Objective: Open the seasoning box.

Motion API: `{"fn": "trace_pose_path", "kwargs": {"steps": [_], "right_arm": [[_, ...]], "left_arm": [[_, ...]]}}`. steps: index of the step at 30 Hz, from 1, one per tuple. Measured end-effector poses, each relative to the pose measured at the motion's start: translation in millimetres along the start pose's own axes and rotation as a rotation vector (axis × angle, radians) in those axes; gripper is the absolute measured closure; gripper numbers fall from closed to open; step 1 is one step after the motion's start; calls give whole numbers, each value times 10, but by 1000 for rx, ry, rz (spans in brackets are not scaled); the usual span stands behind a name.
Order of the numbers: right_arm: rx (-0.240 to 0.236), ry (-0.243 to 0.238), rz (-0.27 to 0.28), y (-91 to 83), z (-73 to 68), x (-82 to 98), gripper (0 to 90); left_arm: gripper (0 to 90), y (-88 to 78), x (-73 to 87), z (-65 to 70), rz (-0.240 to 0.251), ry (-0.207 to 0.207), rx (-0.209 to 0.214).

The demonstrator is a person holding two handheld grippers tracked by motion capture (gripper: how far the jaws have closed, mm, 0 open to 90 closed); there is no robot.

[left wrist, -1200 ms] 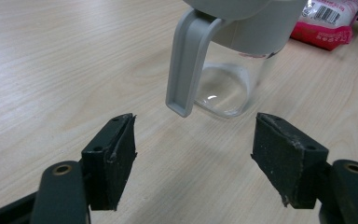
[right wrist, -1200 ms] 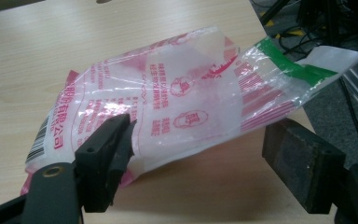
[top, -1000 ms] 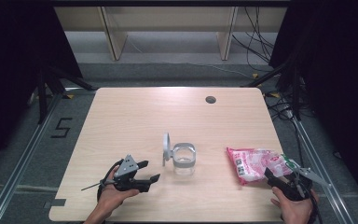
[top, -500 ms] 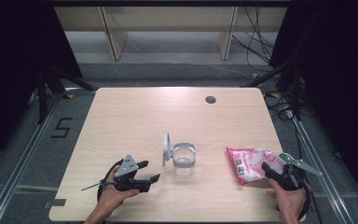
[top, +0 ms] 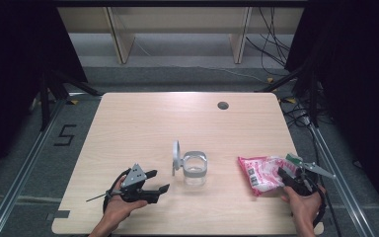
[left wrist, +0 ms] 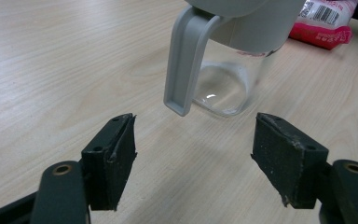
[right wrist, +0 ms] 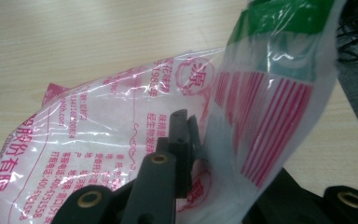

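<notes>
A pink-and-white plastic bag [top: 259, 173] of white grains lies at the table's front right. My right gripper [top: 283, 175] has just been closing, and its pads pinch the bag's [right wrist: 98, 140] upturned green-topped edge. In the right gripper view the bag's film sits between the jaws of the right gripper [right wrist: 204, 151] and hides the right jaw. A clear glass jar [top: 195, 170] stands mid-table with its grey lid [top: 176, 157] swung open to the left. My left gripper [top: 159, 180] rests open on the table left of the jar. Its pads [left wrist: 114, 161] are wide apart, and nothing lies between the jaws of the left gripper [left wrist: 193, 158], which faces the jar [left wrist: 233, 79].
The light wooden table [top: 143, 123] has a round dark hole [top: 222, 105] near its far right corner. Black cables [top: 301, 116] lie on the floor past the right edge. Wooden shelf legs [top: 121, 42] stand behind the table.
The right gripper has moved left onto the bag's near right end and its jaws have come together on the bag's edge. The left gripper and jar have not moved.
</notes>
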State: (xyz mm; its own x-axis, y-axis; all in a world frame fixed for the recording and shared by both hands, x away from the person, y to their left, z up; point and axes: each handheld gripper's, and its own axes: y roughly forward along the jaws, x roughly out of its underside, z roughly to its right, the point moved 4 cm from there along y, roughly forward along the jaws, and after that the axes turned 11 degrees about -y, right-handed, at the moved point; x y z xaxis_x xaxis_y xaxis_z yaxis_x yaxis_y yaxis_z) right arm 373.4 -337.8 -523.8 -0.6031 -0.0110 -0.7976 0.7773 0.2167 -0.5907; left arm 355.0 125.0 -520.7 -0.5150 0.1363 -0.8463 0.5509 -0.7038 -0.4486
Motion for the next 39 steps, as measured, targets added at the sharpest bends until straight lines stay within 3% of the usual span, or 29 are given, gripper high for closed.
{"fn": "trace_pose_path", "kwargs": {"steps": [3, 4, 8, 9, 10, 11, 12, 13, 15, 16, 18, 20, 21, 22, 23, 24, 25, 28, 29, 30, 31, 32, 35, 37, 38, 39], "right_arm": [[10, 6, -13, -4, 10, 20, 735], [12, 23, 5, -7, -9, 19, 719], [12, 21, -10, -17, 6, 47, 702], [31, 11, -5, -19, 15, 55, 694], [23, 1, 8, -11, 24, 58, 687], [9, 54, 4, -35, -17, 56, 678], [9, 54, 4, -35, -17, 56, 678], [22, 12, 4, -27, 16, 67, 670], [3, 43, 12, -32, -16, 65, 666], [12, 11, 7, -19, 6, 70, 669], [8, 25, 4, -13, -26, 69, 720], [7, -24, 10, -5, 4, 61, 809], [-7, -33, 14, -10, 16, 54, 841], [4, 5, -19, -36, -6, 62, 867], [-21, 6, 9, -22, -10, 52, 876], [-13, -2, 1, -23, -7, 53, 885], [-9, -21, 8, -13, -3, 50, 890], [-18, -31, 12, -23, -8, 36, 900], [-8, -62, 3, -36, 11, 29, 900], [-11, -53, 20, -38, -17, 13, 900], [9, -78, 17, -38, -9, 9, 900], [-1, -90, 29, -44, -18, -3, 900], [-26, -73, 50, -69, -72, -37, 900], [-21, -152, 84, -98, -68, -90, 900], [-30, -115, 98, -113, -120, -110, 900], [-46, -154, 123, -127, -113, -138, 900]], "left_arm": [[293, -8, -3, 5, 2, 2, -5], [293, -12, -4, -4, -4, 11, -7], [293, -17, -1, 1, -6, 9, -8], [293, -19, -2, -1, -6, 8, -10], [293, -19, -2, -2, -5, 8, -11], [293, -19, -2, -2, -5, 8, -11], [293, -21, -8, -10, -5, 25, -9], [293, -21, -9, -12, -5, 27, -9], [293, -18, 0, -1, -8, 9, -11], [293, -10, 0, 2, -2, 5, -1], [293, -10, 0, 5, -3, 1, 1], [293, -14, -6, 0, -3, 4, -5], [293, -16, -18, -16, -1, 25, 0], [294, -18, -20, -22, -2, 26, -1], [293, -18, -17, -18, -1, 8, -2], [293, -15, -15, -17, 2, -7, 1], [293, -18, -26, -33, 1, 20, 2], [294, -13, -26, -29, 4, 11, 5], [294, -11, -25, -24, 5, 9, 5], [294, -15, -26, -28, 1, 17, 3], [294, -15, -26, -26, 1, 17, 3], [294, -12, -22, -17, 1, 4, 10], [293, -12, -21, -11, 4, -4, 8], [294, -11, -22, -2, 3, -13, 14], [293, -11, -22, -2, 4, -14, 14], [293, -12, -22, -4, 3, -15, 13]]}}
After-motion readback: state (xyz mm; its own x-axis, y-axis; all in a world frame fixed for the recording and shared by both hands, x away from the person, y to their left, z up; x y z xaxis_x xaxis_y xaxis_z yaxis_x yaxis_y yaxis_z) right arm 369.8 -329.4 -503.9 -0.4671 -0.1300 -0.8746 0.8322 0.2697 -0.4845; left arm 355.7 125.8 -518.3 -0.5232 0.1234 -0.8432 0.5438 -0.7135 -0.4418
